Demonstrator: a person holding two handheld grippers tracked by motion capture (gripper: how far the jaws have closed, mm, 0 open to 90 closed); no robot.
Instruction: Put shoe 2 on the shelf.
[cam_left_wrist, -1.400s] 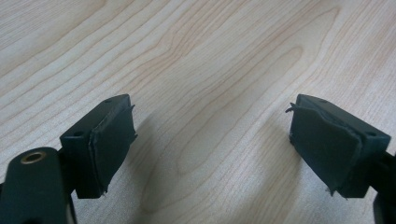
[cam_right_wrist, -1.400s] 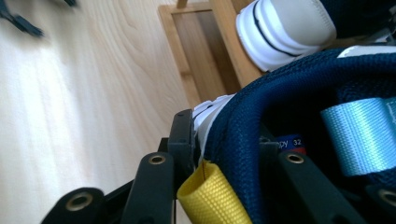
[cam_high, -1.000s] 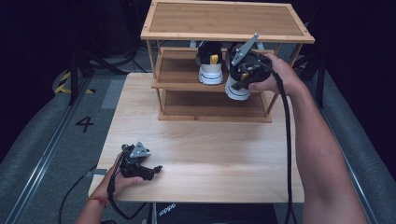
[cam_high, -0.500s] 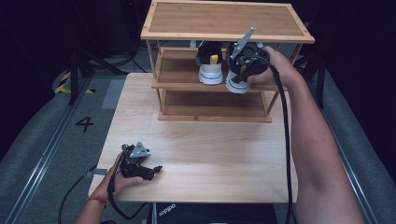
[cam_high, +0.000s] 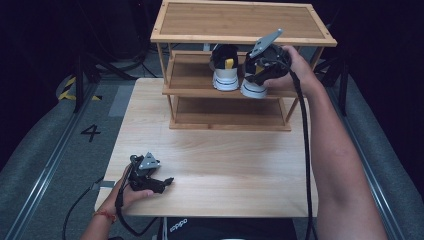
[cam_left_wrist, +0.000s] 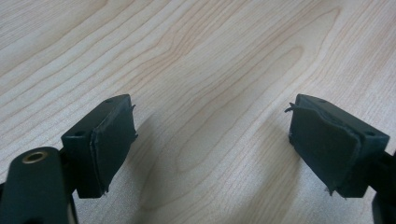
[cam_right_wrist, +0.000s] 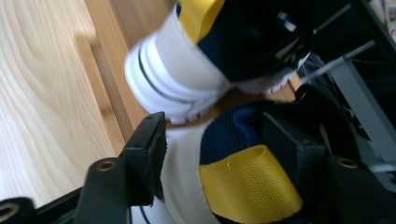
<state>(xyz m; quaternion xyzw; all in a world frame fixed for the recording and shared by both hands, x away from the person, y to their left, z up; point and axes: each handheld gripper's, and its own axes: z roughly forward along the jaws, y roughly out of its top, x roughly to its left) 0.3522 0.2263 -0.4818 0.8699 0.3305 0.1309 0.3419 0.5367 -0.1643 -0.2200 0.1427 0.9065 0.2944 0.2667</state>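
White shoes sit side by side on the rack's middle shelf.
Right gripper (cam_high: 256, 75) has just been opening, jaws loosely astride the right shoe's (cam_high: 252, 89) heel; left gripper (cam_high: 162, 182) rests wide open on the table (cam_high: 225, 165).

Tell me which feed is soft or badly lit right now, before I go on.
High view: table evenly lit and sharp, surroundings black. Left gripper view: crisp wood grain, soft shadows under the open left gripper. Right gripper view: the farther shoe is blurred, the nearer shoe between the jaws of the right gripper is sharper, its inside dark.
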